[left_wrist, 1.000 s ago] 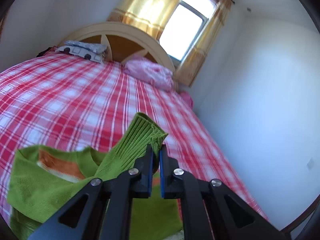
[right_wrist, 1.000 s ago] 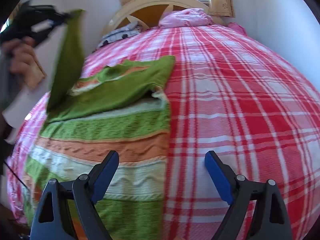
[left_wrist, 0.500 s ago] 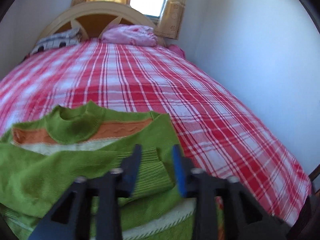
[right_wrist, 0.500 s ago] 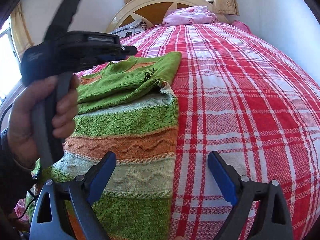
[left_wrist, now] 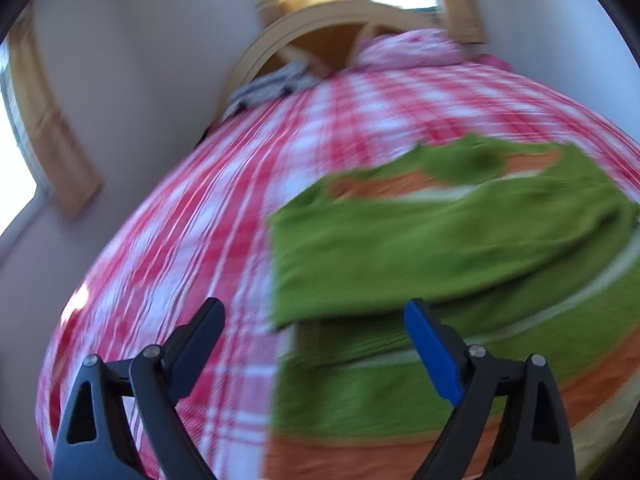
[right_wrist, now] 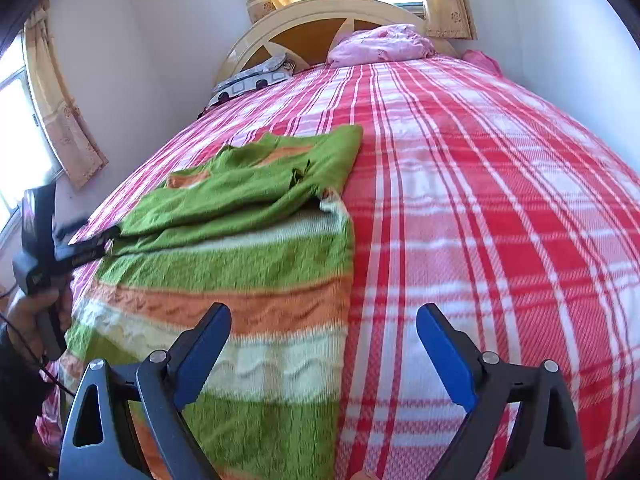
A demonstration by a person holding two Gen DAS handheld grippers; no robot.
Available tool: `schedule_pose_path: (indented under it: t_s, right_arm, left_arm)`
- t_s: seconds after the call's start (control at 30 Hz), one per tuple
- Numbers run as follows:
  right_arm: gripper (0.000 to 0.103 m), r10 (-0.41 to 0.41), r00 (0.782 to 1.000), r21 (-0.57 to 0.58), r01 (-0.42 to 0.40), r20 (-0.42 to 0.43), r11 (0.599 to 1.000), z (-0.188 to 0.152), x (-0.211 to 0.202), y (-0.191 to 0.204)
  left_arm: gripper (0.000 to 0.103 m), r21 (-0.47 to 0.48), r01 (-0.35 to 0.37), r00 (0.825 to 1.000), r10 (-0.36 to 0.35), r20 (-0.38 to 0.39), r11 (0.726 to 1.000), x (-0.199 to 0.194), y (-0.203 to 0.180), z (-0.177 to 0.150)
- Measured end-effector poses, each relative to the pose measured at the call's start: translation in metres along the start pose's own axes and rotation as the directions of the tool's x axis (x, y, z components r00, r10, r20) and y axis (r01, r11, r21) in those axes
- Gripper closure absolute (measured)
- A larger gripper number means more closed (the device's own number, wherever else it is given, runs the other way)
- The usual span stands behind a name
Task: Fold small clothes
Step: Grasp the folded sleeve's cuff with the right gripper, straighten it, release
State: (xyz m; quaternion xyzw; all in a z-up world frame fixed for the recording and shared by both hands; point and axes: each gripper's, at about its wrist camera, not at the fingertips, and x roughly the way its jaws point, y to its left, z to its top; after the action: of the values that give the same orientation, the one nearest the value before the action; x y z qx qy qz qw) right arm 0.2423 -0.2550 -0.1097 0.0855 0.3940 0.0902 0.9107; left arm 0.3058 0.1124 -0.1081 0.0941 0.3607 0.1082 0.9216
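A small green sweater (right_wrist: 248, 248) with orange and cream stripes lies flat on the red-and-white checked bed (right_wrist: 480, 208). Both green sleeves are folded across its chest. It also shows, blurred, in the left wrist view (left_wrist: 440, 248). My left gripper (left_wrist: 314, 344) is open and empty, over the sweater's left edge near the folded sleeve. It shows in the right wrist view (right_wrist: 86, 246) at the sweater's left side, held in a hand. My right gripper (right_wrist: 324, 344) is open and empty, above the sweater's lower right edge.
A cream and wood headboard (right_wrist: 320, 20) stands at the far end under a curtained window. A pink bundle of cloth (right_wrist: 380, 44) and a patterned pillow (right_wrist: 256, 76) lie by it. White walls run close along both sides of the bed.
My left gripper let go of the green sleeve, which now lies across the sweater's chest. It opened wide and swung back to the sweater's left edge. My right gripper has barely moved.
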Motion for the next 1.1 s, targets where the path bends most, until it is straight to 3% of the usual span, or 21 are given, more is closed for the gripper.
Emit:
schedule_pose_path:
  t_s: [0.13, 0.3, 0.5, 0.57, 0.73, 0.87, 1.1]
  right_arm:
    - [0.009, 0.067, 0.998, 0.032, -0.067, 0.016, 0.997, 0.027, 0.002, 0.009]
    - [0.013, 0.139, 0.99, 0.023, -0.139, 0.008, 0.99, 0.068, 0.026, 0.03]
    - [0.026, 0.089, 0.994, 0.013, -0.088, -0.068, 0.996, 0.096, 0.081, 0.036]
    - [0.038, 0.071, 0.994, 0.012, -0.07, -0.085, 0.997, 0.101, 0.098, 0.035]
    - [0.046, 0.08, 0.982, -0.016, -0.084, -0.174, 0.996, 0.106, 0.14, 0.044]
    - [0.098, 0.013, 0.985, -0.079, -0.027, -0.175, 0.996, 0.103, 0.144, 0.05]
    - [0.1, -0.043, 0.997, -0.095, 0.037, -0.059, 0.995, 0.107, 0.104, 0.034]
  left_arm:
    - [0.009, -0.141, 0.063, 0.994, -0.075, -0.075, 0.988, 0.023, 0.032, -0.005]
    - [0.009, -0.128, 0.021, 0.994, -0.035, -0.108, 0.992, 0.045, 0.024, 0.003]
    - [0.0, -0.179, 0.011, 0.987, -0.039, -0.154, 0.984, 0.055, 0.036, -0.011]
    - [0.0, -0.193, 0.021, 0.986, -0.052, -0.159, 0.981, 0.055, 0.039, -0.013]
    - [0.0, -0.196, 0.019, 0.986, -0.05, -0.157, 0.98, 0.056, 0.038, -0.013]
    - [0.0, -0.192, 0.007, 0.987, -0.038, -0.158, 0.981, 0.057, 0.037, -0.013]
    - [0.0, -0.225, 0.036, 0.983, -0.074, -0.165, 0.974, 0.059, 0.043, -0.014]
